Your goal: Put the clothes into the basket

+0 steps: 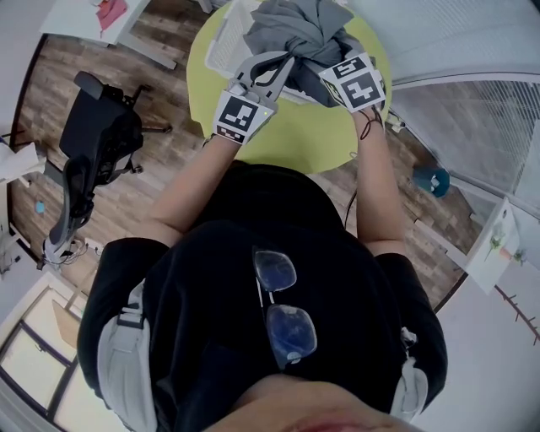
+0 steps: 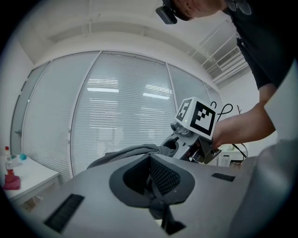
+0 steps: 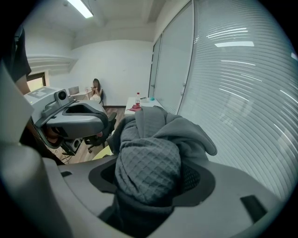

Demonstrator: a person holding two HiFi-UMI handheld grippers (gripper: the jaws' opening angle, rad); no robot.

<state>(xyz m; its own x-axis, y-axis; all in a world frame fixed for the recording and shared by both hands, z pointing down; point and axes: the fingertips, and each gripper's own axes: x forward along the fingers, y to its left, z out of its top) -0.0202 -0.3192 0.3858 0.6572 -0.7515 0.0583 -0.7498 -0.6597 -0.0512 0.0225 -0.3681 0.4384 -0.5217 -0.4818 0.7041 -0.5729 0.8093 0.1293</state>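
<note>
Two grippers hold one grey garment over the basket. The right gripper is clamped on a thick wad, the left gripper pinches a thin fold. Risk: the fold slips free, or loose cloth hangs over the rim onto the table.

No legible text or markings

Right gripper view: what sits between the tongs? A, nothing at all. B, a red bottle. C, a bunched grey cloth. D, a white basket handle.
C: the right tongs are clamped on a bunched grey cloth that fills the gap between them.
</note>
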